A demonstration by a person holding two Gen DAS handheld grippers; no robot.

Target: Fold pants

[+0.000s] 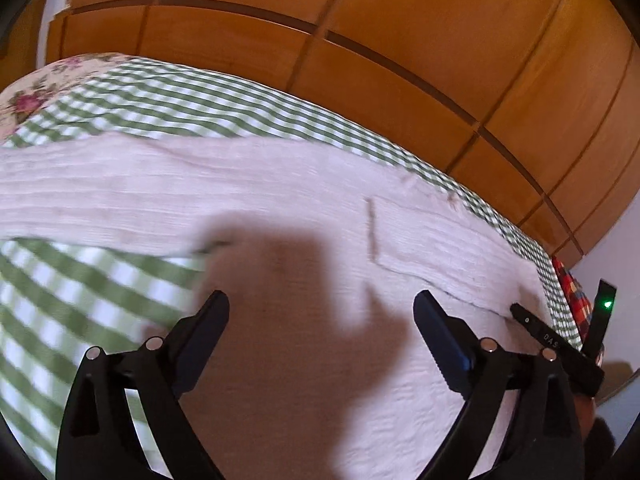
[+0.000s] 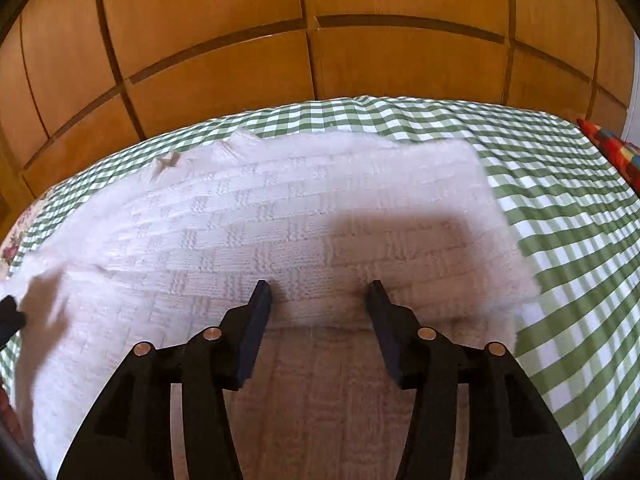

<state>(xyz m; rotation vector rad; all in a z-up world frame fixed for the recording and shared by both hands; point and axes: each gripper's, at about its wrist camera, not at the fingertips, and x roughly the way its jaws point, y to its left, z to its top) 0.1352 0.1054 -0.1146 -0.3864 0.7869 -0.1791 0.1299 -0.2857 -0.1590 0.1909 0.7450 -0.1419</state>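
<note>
Pale pink knitted pants [image 1: 280, 184] lie spread flat on a green-and-white checked bed cover [image 1: 100, 288]. In the right wrist view the pants [image 2: 304, 208] fill the middle, with a folded layer ending just ahead of the fingers. My left gripper [image 1: 321, 304] is open and empty, hovering just above the fabric. My right gripper [image 2: 319, 292] is open and empty, its fingertips [image 2: 262, 292] at the folded edge. The right gripper also shows at the right edge of the left wrist view [image 1: 560, 344].
A wooden wardrobe [image 2: 312, 40] stands right behind the bed. A floral pillow [image 1: 36, 88] lies at the far left of the bed. A red patterned cloth [image 2: 616, 148] sits at the bed's right end.
</note>
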